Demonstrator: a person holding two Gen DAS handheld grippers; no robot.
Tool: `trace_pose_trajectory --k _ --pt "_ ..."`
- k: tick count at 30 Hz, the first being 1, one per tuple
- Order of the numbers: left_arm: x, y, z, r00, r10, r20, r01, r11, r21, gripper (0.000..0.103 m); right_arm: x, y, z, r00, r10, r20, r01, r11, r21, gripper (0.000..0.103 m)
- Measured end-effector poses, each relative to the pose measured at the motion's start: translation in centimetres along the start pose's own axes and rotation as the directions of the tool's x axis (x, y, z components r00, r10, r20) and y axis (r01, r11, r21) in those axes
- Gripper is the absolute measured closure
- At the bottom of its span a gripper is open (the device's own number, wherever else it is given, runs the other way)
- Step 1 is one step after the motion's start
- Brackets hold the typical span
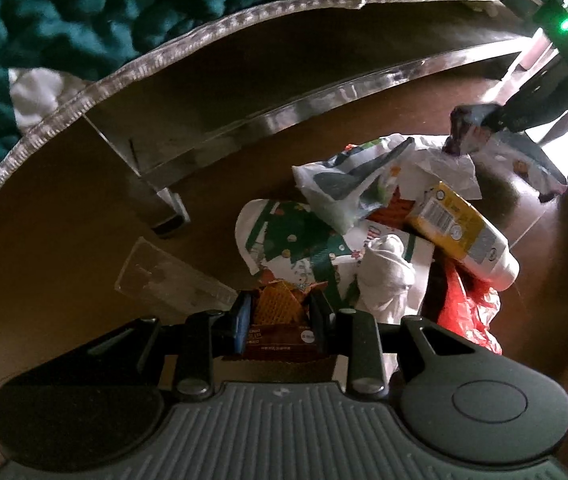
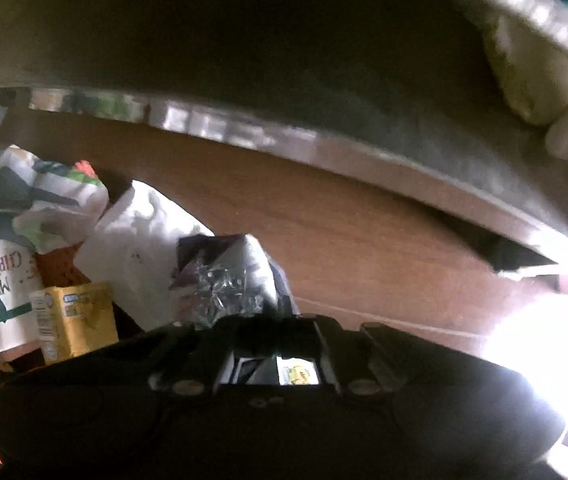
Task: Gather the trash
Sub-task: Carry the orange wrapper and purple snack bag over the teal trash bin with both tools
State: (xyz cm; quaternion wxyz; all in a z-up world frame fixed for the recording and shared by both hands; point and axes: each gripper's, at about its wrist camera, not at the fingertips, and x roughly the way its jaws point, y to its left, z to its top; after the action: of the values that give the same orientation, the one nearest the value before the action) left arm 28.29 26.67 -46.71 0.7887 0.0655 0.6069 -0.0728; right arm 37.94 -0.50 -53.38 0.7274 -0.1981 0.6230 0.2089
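Trash pile beneath glass edge; left gripper clamped on wafer wrapper, right gripper on foil wrapper.

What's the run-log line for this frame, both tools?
left tool: shut on brown waffle-print snack wrapper | right tool: shut on crumpled purple-and-silver foil wrapper | both above trash pile

Our left gripper points steeply down, jaws partly parted and pressing a wafer pack held between them. Our right gripper points straight down, jaws pinched on a crumpled foil wrapper that sticks out beyond the tips; in the left view it hangs at upper right.
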Motion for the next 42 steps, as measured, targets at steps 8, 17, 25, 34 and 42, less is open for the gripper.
trace_pose_trajectory --k 8,17,25,34,42 --pt "-3.2 -1.2 1.3 0.997 -0.021 0.069 0.018 0.999 0.042 0.073 -7.0 -0.8 -2.2 0.995 -0.014 0.098 0.009 0.999 0.051 0.103" --pt "-12.2 -4.2 5.1 0.972 -0.060 0.226 0.021 0.985 0.170 0.073 -19.7 -1.7 -4.1 0.970 -0.020 0.241 -0.003 0.996 0.094 0.103" --pt "-23.7 -8.7 7.7 0.931 -0.091 0.355 -0.007 0.964 0.265 0.073 -33.2 -2.9 -7.1 0.917 -0.020 0.399 -0.031 0.992 0.122 0.103" --pt "-35.3 -14.9 7.9 0.888 -0.068 0.455 -0.059 0.964 0.258 0.073 -46.6 -5.0 -12.9 0.812 -0.052 0.581 -0.042 0.988 0.146 0.103" --pt "-44.3 -21.5 8.9 0.852 -0.050 0.521 -0.098 0.963 0.252 0.073 -56.8 -8.1 -18.3 0.714 -0.079 0.696 -0.048 0.986 0.161 0.103"
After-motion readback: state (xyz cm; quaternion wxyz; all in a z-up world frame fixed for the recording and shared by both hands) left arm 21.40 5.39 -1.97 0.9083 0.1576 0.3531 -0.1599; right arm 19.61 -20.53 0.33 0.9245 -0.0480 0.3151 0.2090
